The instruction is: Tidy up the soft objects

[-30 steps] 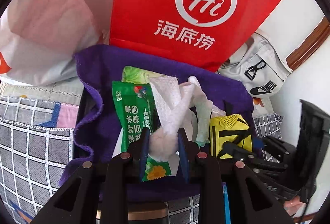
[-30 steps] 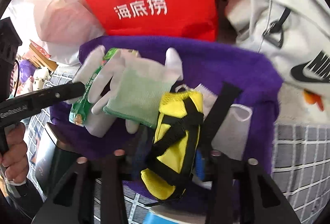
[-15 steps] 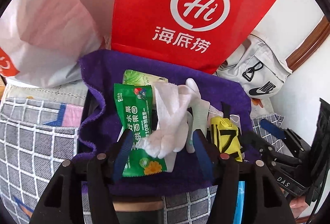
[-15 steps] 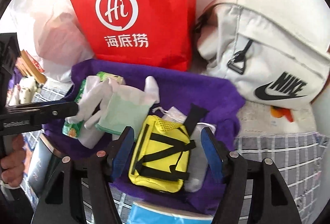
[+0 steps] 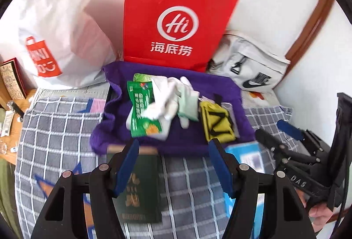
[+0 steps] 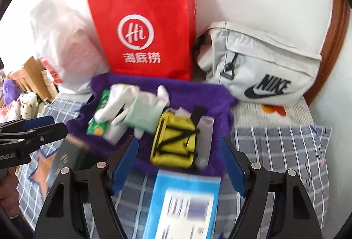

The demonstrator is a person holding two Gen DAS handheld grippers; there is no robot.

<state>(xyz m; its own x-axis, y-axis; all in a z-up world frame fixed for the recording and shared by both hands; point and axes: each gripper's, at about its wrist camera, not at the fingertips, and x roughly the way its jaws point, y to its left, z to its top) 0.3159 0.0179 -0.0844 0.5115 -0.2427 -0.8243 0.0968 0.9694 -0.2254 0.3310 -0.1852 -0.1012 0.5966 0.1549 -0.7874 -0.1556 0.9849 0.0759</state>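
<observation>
On a checked bedspread (image 5: 66, 129), a purple towel (image 5: 220, 89) holds the soft items: white gloves (image 5: 167, 93), a green packet (image 5: 140, 111) and a yellow pouch (image 6: 173, 142). Both tools have just been opening: the left gripper (image 5: 173, 164) and right gripper (image 6: 179, 164) hang released above the near edge, nothing between their jaws. A red paper bag (image 6: 145, 25) stands at the far side.

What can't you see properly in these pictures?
- Blue-and-white printed box: right wrist view, label blurred, bottom cut off by the edge.
- Dark green booklet: left wrist view, gold lettering blurred, partly behind the left hand-held gripper.
- White gloves and green snack packet: how many items lie underneath is hidden.
</observation>
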